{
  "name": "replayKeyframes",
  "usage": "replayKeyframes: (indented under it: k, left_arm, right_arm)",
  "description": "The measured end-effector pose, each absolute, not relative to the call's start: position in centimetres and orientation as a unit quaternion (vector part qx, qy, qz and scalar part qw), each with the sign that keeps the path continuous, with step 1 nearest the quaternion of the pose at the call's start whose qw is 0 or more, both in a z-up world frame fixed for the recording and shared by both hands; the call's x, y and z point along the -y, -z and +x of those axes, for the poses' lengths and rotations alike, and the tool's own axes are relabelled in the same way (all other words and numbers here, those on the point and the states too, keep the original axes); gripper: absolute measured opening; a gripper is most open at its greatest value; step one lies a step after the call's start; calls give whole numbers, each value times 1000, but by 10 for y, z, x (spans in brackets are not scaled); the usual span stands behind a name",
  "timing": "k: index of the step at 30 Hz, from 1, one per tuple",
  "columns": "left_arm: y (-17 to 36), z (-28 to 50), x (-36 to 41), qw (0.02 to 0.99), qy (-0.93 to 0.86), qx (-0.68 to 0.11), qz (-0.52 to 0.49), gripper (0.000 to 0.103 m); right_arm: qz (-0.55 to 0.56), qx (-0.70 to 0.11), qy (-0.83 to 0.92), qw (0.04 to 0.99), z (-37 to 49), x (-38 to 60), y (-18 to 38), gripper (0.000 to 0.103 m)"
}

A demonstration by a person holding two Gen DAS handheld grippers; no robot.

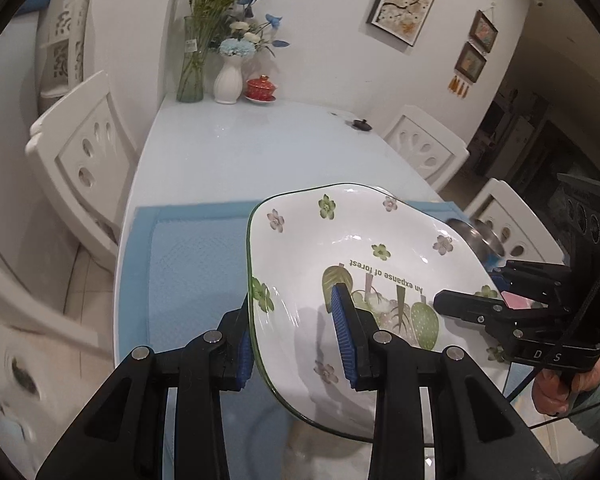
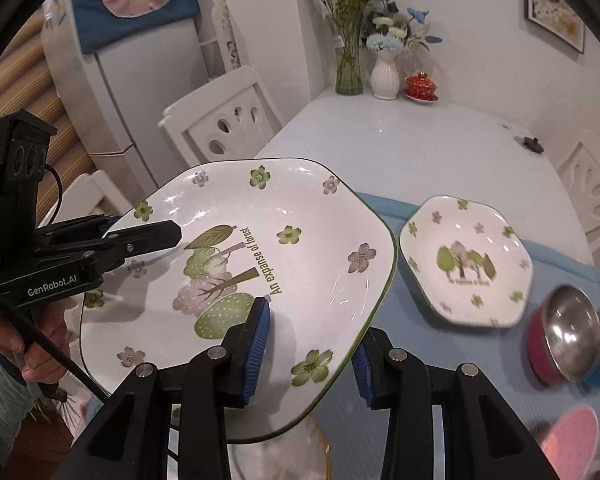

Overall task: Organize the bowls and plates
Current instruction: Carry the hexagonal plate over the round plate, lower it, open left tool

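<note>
A large white plate with a green rim, flowers and trees hangs tilted above the blue mat, held from both sides. My left gripper is shut on its left rim, one blue pad on top and one beneath. My right gripper is shut on the opposite rim. Each gripper shows in the other's view, the right gripper and the left gripper, each with a hand on its handle. A smaller matching plate lies on the mat to the right.
Steel bowls, one with a red outside, and a pink round thing sit at the mat's right. A gold-rimmed dish lies under the held plate. Vases and a red lidded cup stand at the far table end. White chairs flank the table.
</note>
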State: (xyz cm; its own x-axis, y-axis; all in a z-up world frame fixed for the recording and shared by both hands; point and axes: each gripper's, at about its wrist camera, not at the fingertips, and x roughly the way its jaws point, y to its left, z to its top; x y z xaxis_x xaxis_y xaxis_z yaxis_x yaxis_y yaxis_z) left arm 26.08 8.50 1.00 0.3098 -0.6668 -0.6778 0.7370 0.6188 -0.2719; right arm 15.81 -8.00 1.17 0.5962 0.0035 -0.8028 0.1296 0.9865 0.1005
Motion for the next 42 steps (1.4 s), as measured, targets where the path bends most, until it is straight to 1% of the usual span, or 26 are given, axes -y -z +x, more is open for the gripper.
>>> replayKeyframes:
  k: [5, 8, 14, 19, 24, 34, 42]
  left_arm:
    - [-10, 210, -103, 806, 427, -408, 44, 30]
    - [0, 181, -111, 800, 419, -426, 44, 30]
    - [33, 138, -124, 793, 388, -467, 40, 30]
    - [61, 116, -134, 792, 356, -495, 37, 30]
    - [80, 112, -140, 795, 331, -508, 26, 30]
    - [84, 110, -147, 801, 321, -505, 6, 30]
    - [91, 128, -140, 798, 311, -515, -6, 30]
  right_arm:
    - [85, -460, 24, 884, 108, 64, -18, 37]
    - [85, -473, 15, 877, 80, 53, -12, 37]
    - [84, -511, -12, 855, 40, 37, 16, 37]
    - [87, -542, -46, 834, 33, 36, 51, 37]
    - [78, -557, -61, 825, 40, 34, 72, 37]
    - [107, -574, -59, 810, 58, 46, 94, 37]
    - [148, -566, -31, 811, 62, 55, 91, 37]
